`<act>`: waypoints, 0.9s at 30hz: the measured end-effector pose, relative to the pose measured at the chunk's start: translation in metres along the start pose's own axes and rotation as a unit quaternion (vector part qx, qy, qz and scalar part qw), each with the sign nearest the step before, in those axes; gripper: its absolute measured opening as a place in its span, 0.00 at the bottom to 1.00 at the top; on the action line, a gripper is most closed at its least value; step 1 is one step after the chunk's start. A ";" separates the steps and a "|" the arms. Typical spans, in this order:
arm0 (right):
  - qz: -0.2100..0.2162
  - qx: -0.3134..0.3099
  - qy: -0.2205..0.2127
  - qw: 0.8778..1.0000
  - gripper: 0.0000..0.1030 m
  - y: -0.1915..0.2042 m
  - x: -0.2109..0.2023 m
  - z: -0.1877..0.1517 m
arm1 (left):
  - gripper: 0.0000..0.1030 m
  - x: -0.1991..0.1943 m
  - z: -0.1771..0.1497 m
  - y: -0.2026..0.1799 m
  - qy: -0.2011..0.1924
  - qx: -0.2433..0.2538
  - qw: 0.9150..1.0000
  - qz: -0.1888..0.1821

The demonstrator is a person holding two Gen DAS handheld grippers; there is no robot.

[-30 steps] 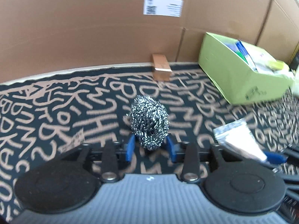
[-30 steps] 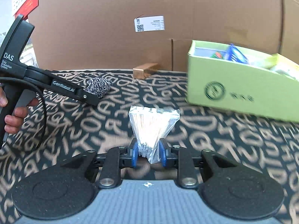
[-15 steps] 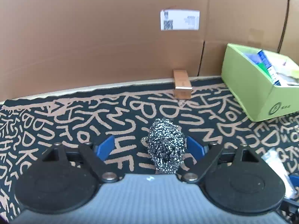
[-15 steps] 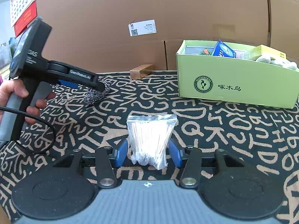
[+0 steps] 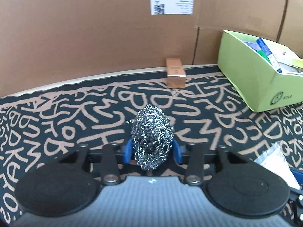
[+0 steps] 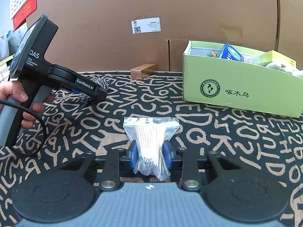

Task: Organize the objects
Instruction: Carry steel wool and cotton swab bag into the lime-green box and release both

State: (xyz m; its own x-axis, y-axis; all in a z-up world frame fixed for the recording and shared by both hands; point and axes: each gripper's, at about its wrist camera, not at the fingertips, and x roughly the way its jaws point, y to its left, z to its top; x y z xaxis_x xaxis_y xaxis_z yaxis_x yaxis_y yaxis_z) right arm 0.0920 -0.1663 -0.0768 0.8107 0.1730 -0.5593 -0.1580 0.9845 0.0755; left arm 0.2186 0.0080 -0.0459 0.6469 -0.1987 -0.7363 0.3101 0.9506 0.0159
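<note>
On the left of the right wrist view a hand (image 6: pixel 18 102) holds the left tongs (image 6: pixel 90 92), unseen from the left wrist. Left tongs, jaws just closing, pinch a shiny wire scourer (image 5: pixel 152 140) over the patterned counter (image 5: pixel 56 124). Right tongs (image 6: pixel 150 156), also just closing, pinch a clear swab bag (image 6: pixel 150 141); rightward stands a green box (image 6: pixel 236 89).

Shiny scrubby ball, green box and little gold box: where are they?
Steel wool ball (image 5: pixel 152 138), left wrist view, on its middle coils.
Green box (image 6: pixel 240 87), right wrist view, on its front wall.
Gold box (image 5: pixel 175 72), left wrist view, on its top face.
</note>
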 end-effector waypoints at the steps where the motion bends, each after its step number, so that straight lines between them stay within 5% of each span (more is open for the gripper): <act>1: 0.000 0.000 -0.001 1.000 0.29 0.001 -0.001 0.000 | 0.37 -0.001 0.000 -0.002 0.001 0.002 1.000 -0.001; 7: 0.000 0.008 -0.021 1.000 0.28 -0.003 -0.013 0.004 | 0.35 -0.019 0.000 -0.015 0.006 -0.002 0.999 -0.039; 13: -0.026 0.021 -0.083 0.996 0.27 -0.024 -0.042 0.028 | 0.35 -0.060 0.020 -0.049 -0.042 0.023 0.994 -0.095; 18: -0.072 0.030 -0.132 0.988 0.27 -0.054 -0.061 0.051 | 0.35 -0.083 0.049 -0.088 -0.074 0.033 0.986 -0.147; 27: -0.163 0.044 -0.192 0.967 0.27 -0.130 -0.079 0.089 | 0.36 -0.076 0.102 -0.173 -0.099 0.051 0.977 -0.184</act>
State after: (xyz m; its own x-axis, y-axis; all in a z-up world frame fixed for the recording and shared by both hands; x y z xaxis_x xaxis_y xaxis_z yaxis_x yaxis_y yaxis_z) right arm 0.0987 -0.3059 0.0312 0.9618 -0.1658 -0.2177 0.1755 0.9841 0.0257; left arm 0.1869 -0.1656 0.0758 0.5967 -0.5742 -0.5605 0.6086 0.7791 -0.1504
